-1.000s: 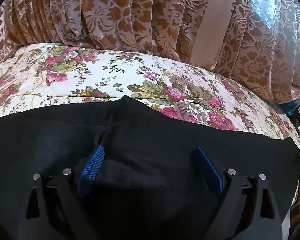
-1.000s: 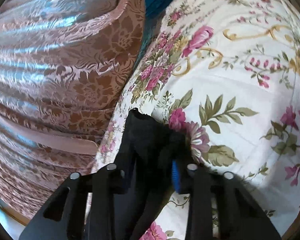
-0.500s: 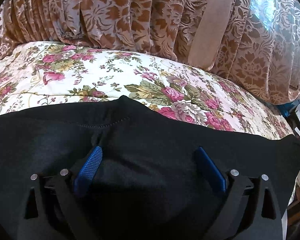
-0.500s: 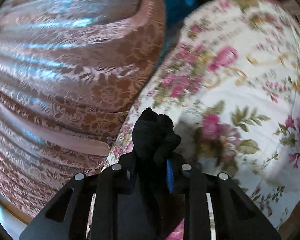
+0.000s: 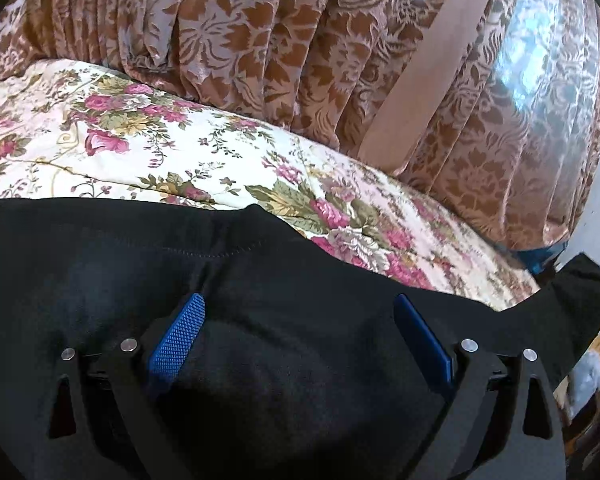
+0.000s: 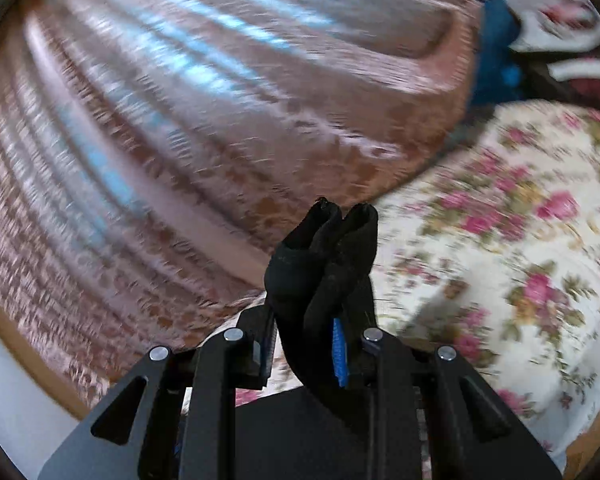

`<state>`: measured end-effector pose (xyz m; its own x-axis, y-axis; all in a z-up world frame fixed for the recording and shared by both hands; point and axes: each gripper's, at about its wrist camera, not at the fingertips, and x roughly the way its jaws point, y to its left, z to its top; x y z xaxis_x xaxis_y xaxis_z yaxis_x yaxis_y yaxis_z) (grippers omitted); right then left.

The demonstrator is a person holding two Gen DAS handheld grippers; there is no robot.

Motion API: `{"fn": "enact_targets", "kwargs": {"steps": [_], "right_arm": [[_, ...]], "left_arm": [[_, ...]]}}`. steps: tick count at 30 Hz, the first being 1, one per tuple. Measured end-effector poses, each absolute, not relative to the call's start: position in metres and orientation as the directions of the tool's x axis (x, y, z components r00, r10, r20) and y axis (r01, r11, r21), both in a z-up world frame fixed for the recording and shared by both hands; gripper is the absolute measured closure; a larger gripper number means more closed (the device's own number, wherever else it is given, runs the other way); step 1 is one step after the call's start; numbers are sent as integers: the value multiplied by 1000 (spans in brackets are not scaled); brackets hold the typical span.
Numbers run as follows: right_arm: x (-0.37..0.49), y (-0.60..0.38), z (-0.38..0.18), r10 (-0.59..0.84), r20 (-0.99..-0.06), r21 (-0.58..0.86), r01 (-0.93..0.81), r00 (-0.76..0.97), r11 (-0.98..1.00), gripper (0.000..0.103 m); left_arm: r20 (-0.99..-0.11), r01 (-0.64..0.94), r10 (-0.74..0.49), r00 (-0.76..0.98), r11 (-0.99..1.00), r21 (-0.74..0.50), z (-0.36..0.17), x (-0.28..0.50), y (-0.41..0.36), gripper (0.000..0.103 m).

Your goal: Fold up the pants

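So the black fabric pants [image 5: 260, 280] are spread across the bed with the cream, pink-rose floral bedspread [image 5: 180, 152], covering the whole lower half of the left wrist view. The left hand-held gripper [image 5: 300, 332] sits right on top of them with its blue-padded fingers [image 5: 178, 332] spread wide apart, nothing pinched between them, just dark cloth underneath. There's a stitched seam running across the pants a bit past the fingertips.

The right hand-held gripper [image 6: 314, 344] is clamped tight on a bunched-up wad of the same pants [image 6: 324, 252]; the fabric sticks up past the fingertips in two little humps, held up off the bedspread [image 6: 500, 260]. That view is pretty blurry.

Behind the bed hangs a brown and pinkish floral-patterned pleated curtain [image 5: 260, 40], with a plain tan band [image 5: 428, 60] running down it.
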<state>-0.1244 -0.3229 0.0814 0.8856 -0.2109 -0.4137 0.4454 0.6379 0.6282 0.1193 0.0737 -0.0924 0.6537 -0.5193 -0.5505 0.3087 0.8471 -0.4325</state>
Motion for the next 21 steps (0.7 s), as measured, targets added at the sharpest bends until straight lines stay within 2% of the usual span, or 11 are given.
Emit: {"fn": "enact_targets", "kwargs": {"steps": [6,10,15,21], "right_arm": [[-86,-271,102,-79,-375,600,306,924,739,81],[-64,-238,99,7,-379,586,234,925,776,81],[-34,-193,82,122,-414,545,138,902,827,81],[-1,-149,49,230,-496,511,66,837,857,80]], "left_arm": [[-526,311,-540,657,830,-463,-92,118,79,8],[-544,302,-527,653,840,-450,-93,119,77,8],[-648,228,-441,621,893,-389,-83,128,70,8],[-700,123,-349,623,927,-354,-63,118,82,8]]}}
